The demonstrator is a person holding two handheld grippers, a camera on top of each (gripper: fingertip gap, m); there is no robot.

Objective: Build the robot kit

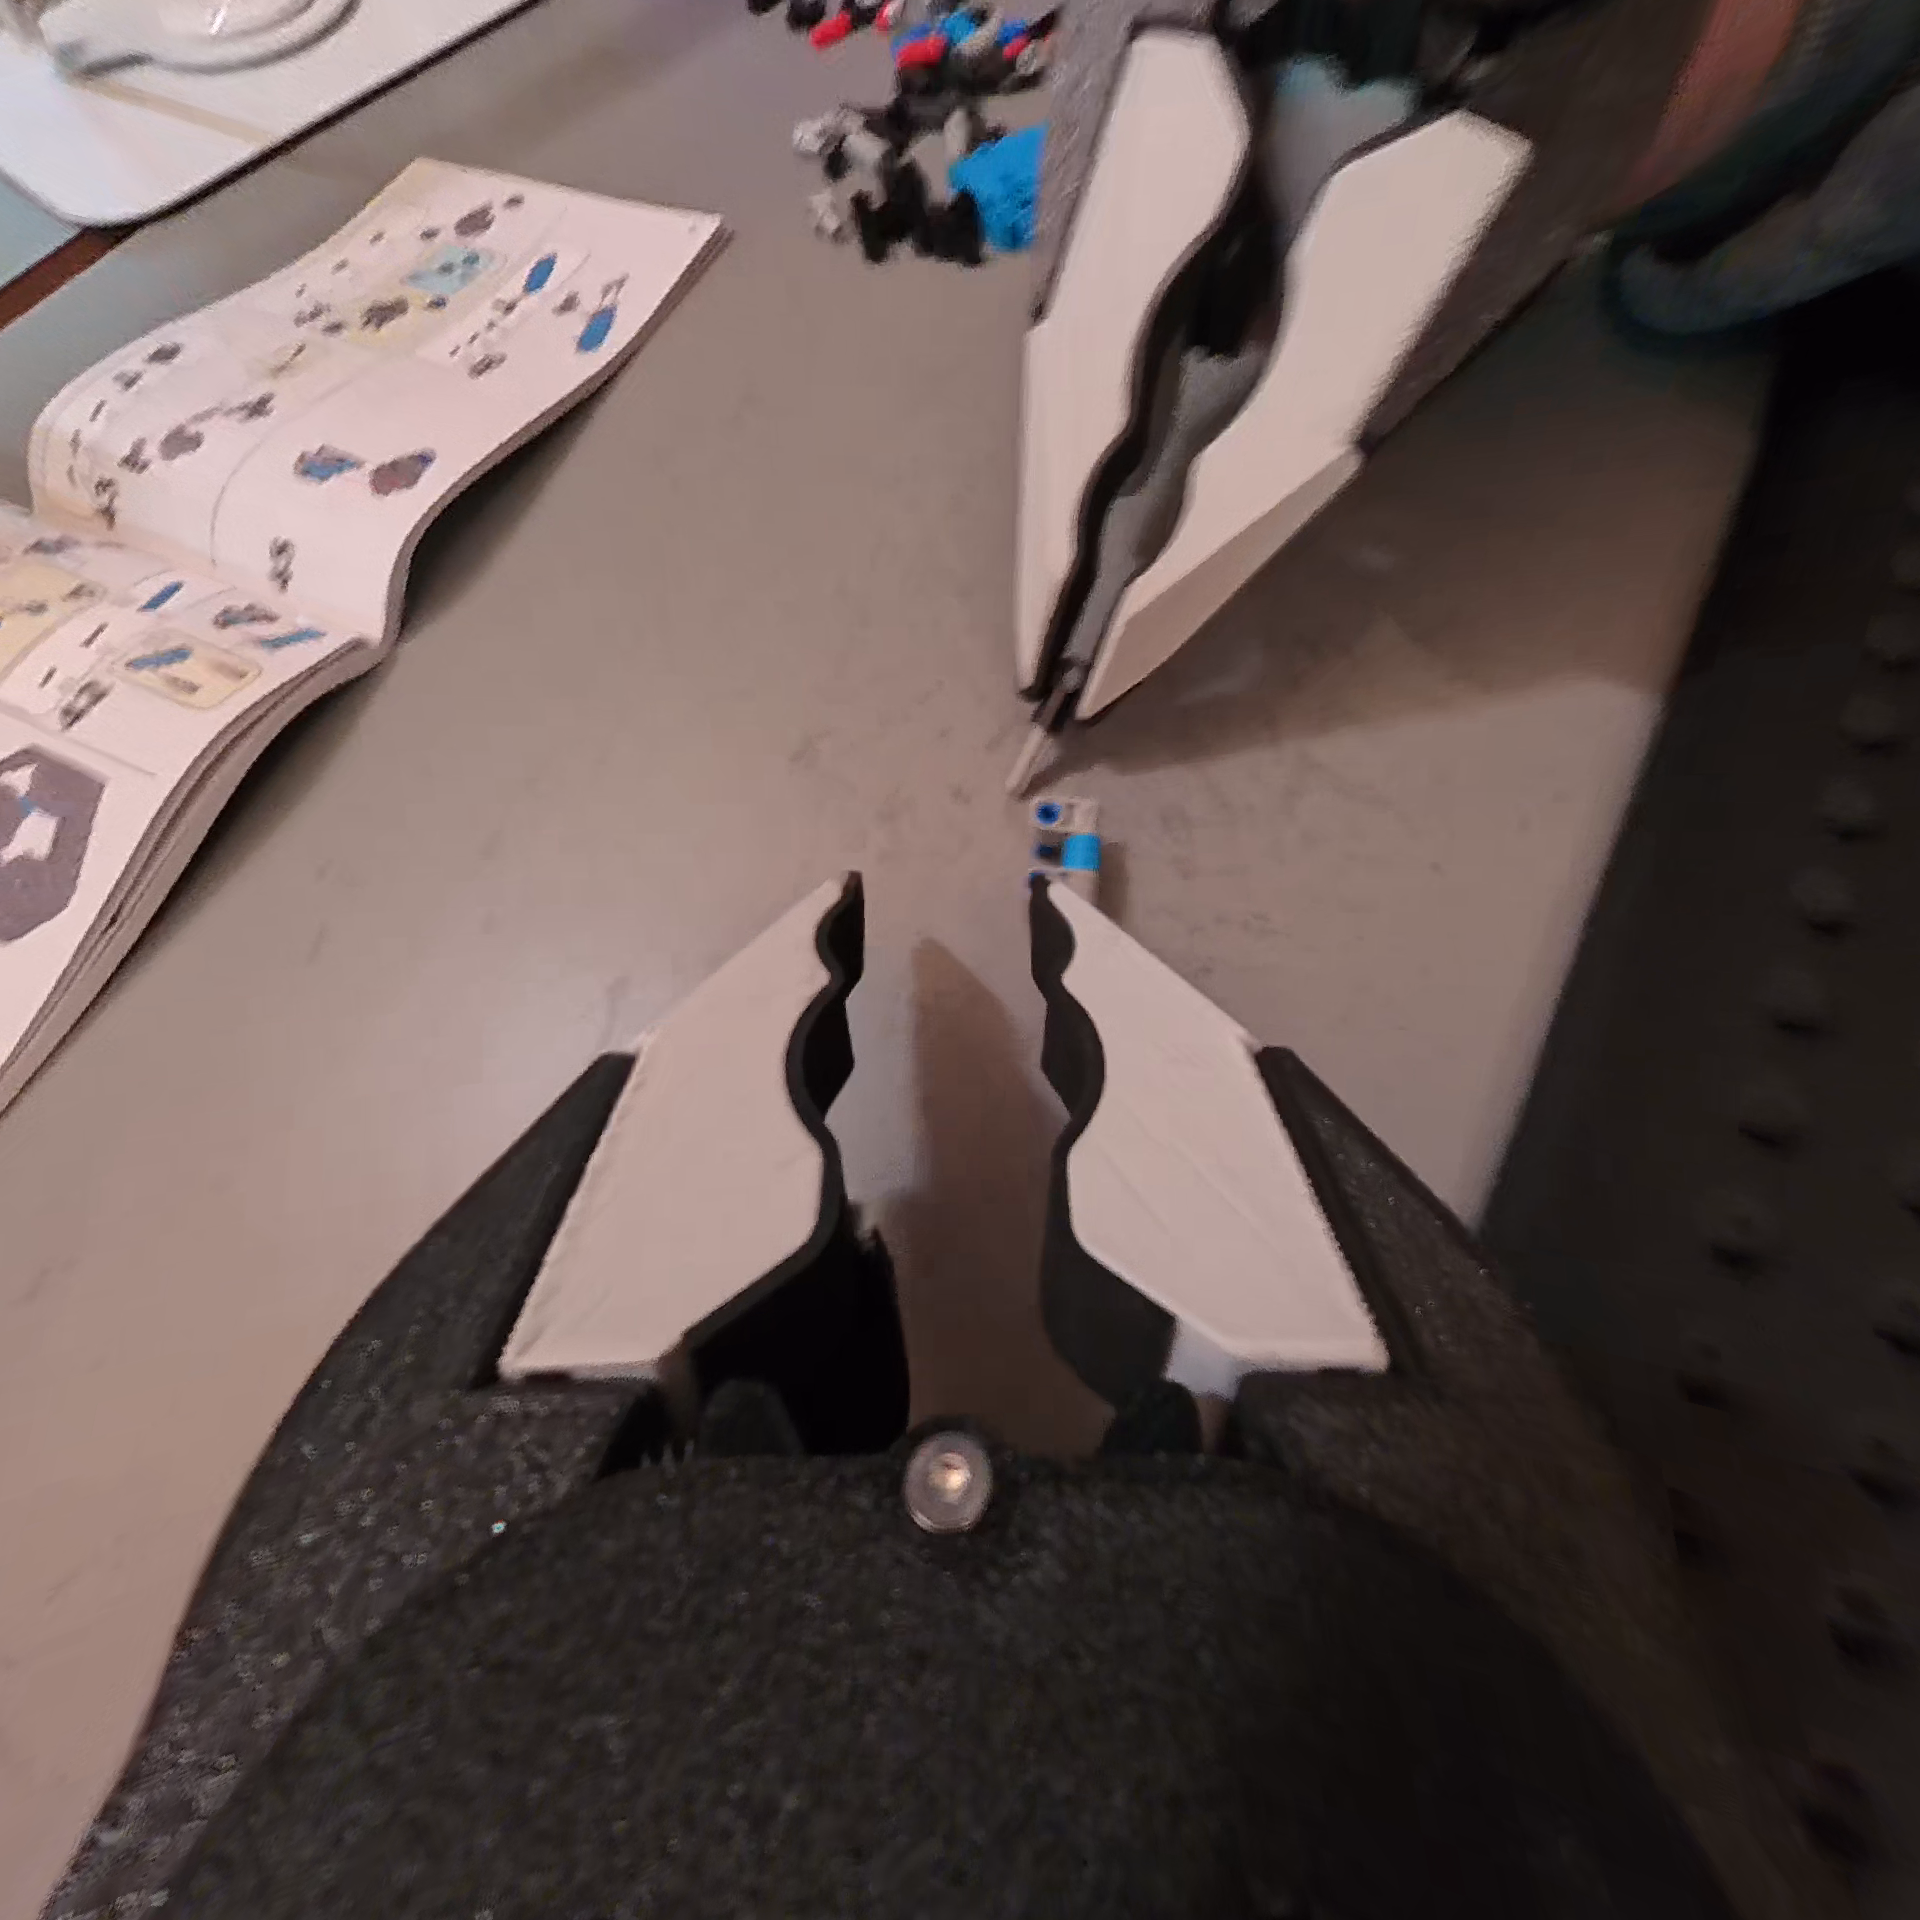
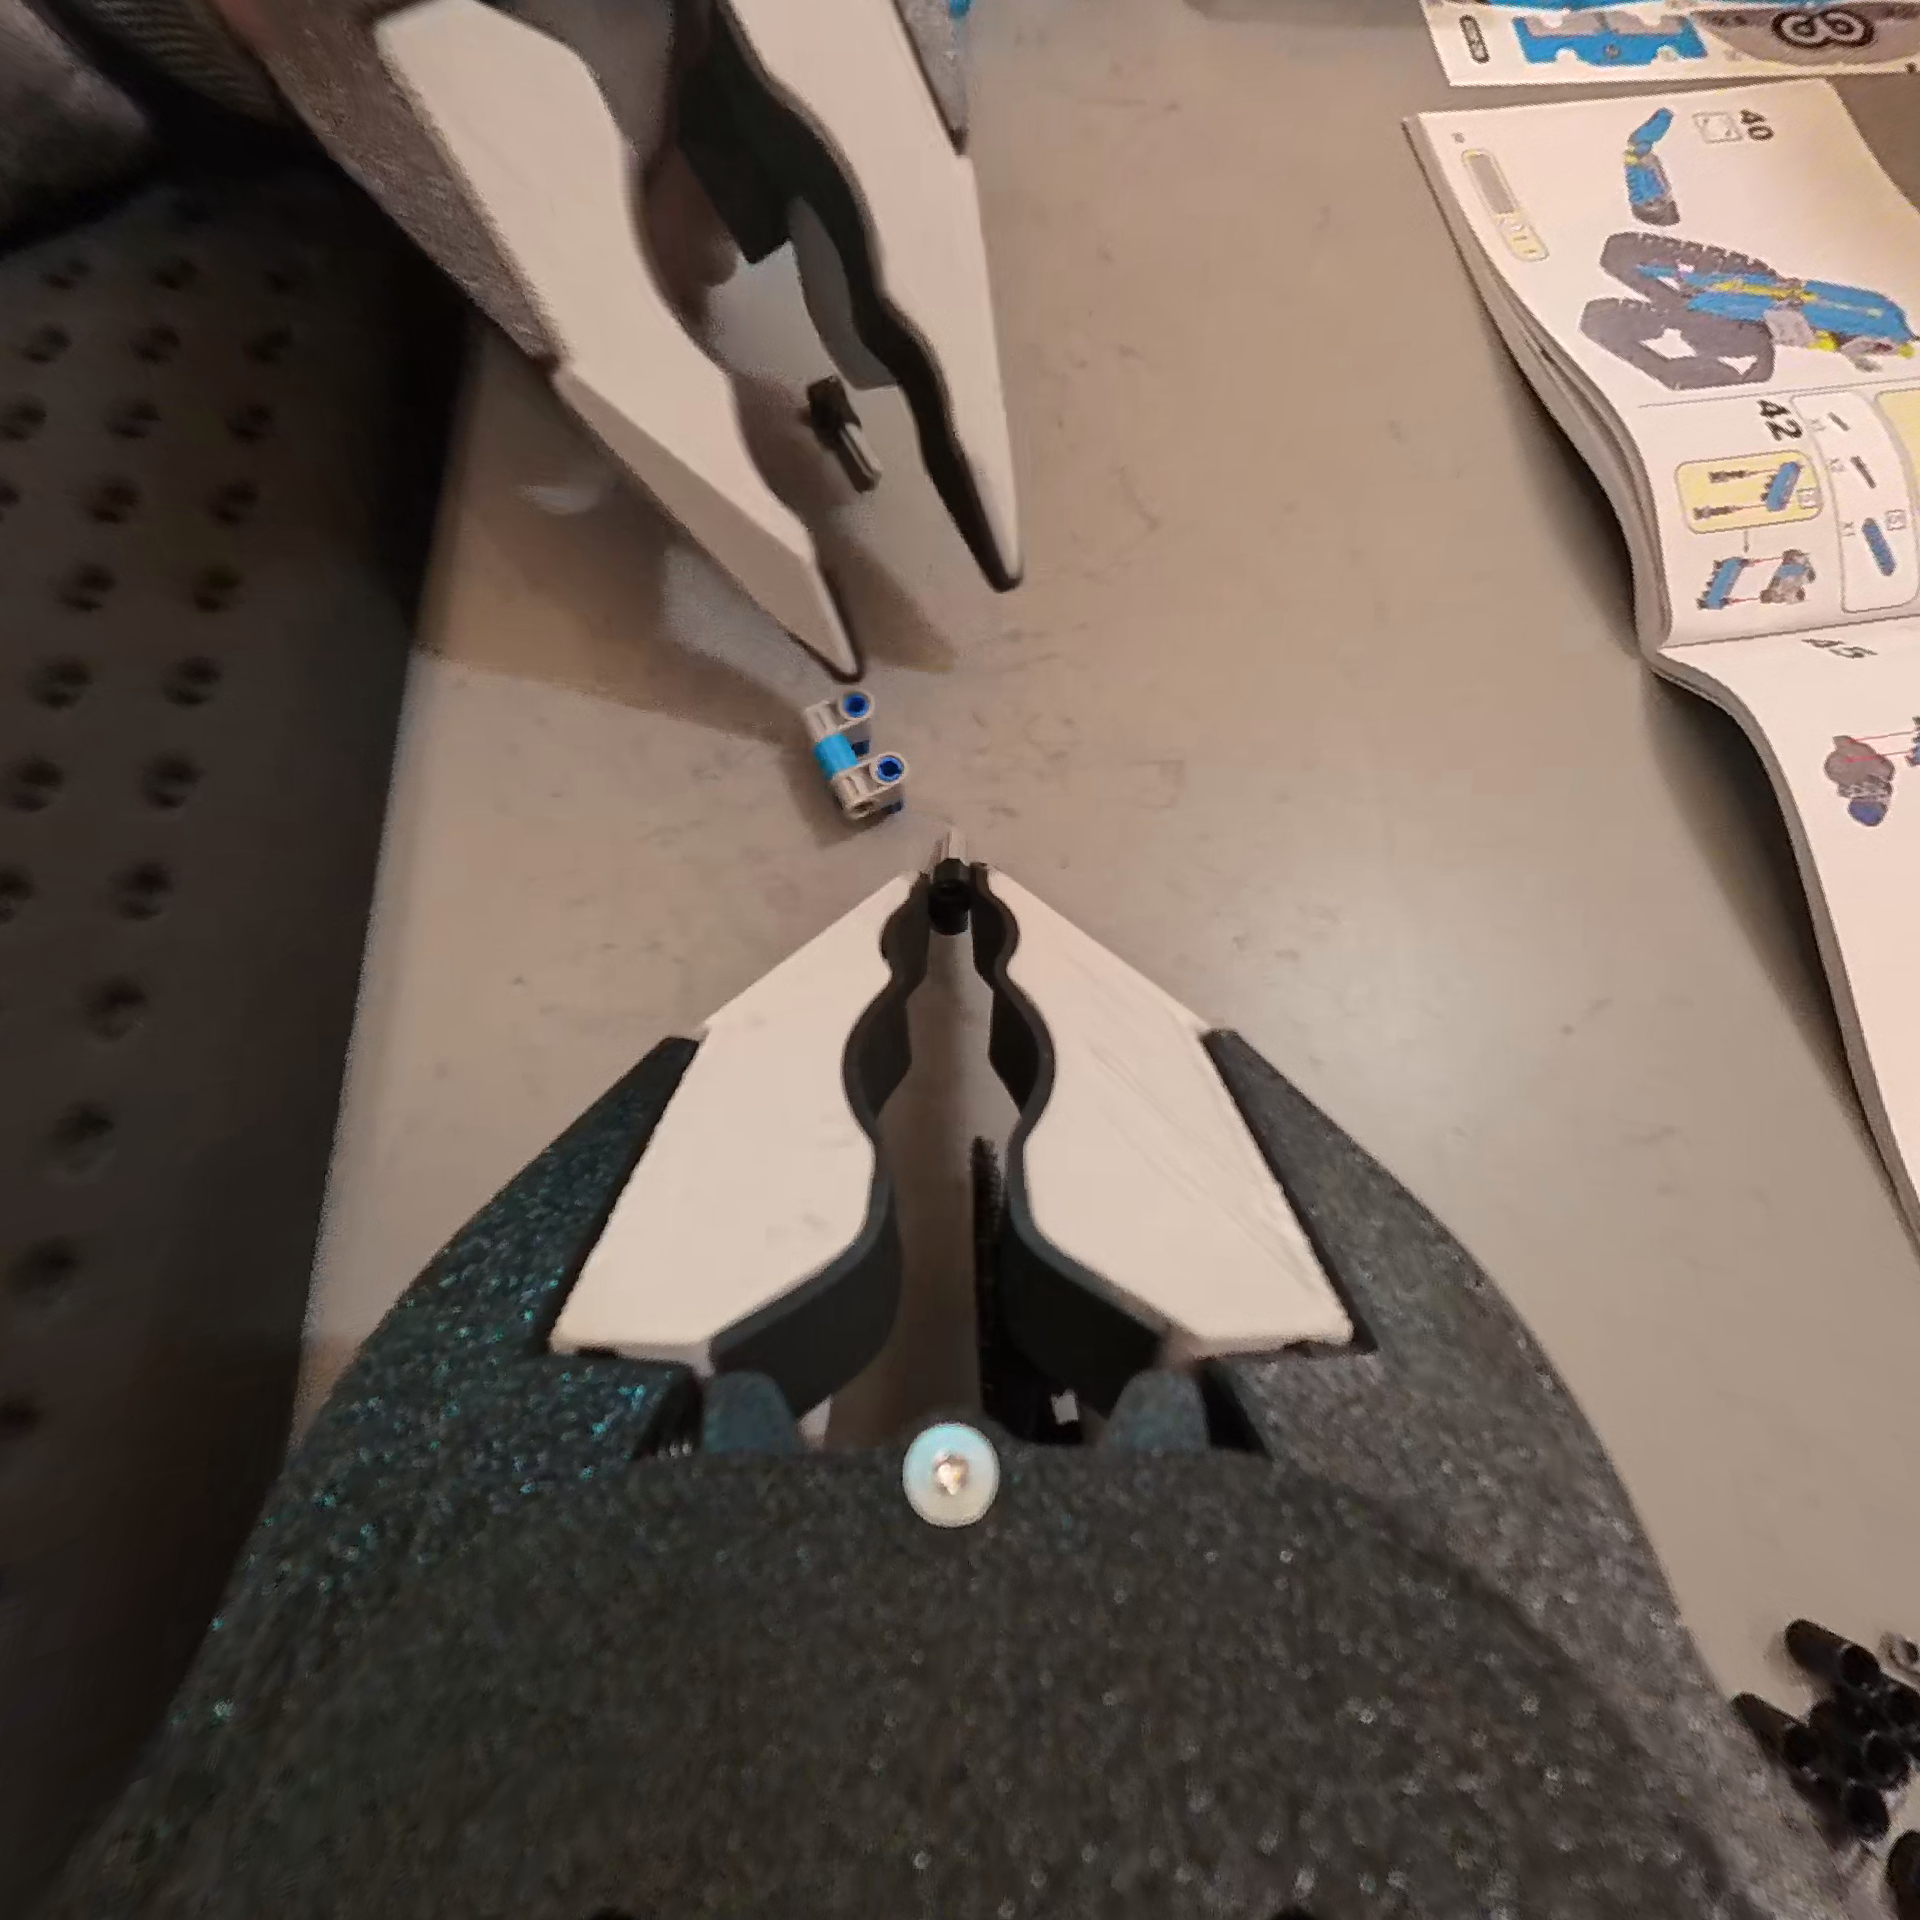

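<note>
1. The right gripper (image 2: 951, 883) is seen nearly closed, its tips pinched on a small black pin (image 2: 948, 902) with a pale end that sticks out past the fingertips.
2. The left gripper (image 1: 945, 894) is held with its jaws parted and nothing between them (a strip of bare grey table (image 1: 644, 810) shows through the gap).
3. A small grey-and-blue connector piece (image 2: 854, 767) is found lying on the table between the two grippers, just beside the left gripper's tip and close to the right gripper's tips; it is touched by neither.
4. Another black pin (image 2: 844, 431) is seen on the table in the right wrist view, framed by the left gripper's open fingers.
5. An open instruction booklet (image 1: 312, 436) is laid flat to one side.
6. A heap of loose black, blue and red bricks (image 1: 925, 156) is seen farther off, blurred.
7. A dark studded baseplate (image 2: 156, 727) is set along the table's edge.
</note>
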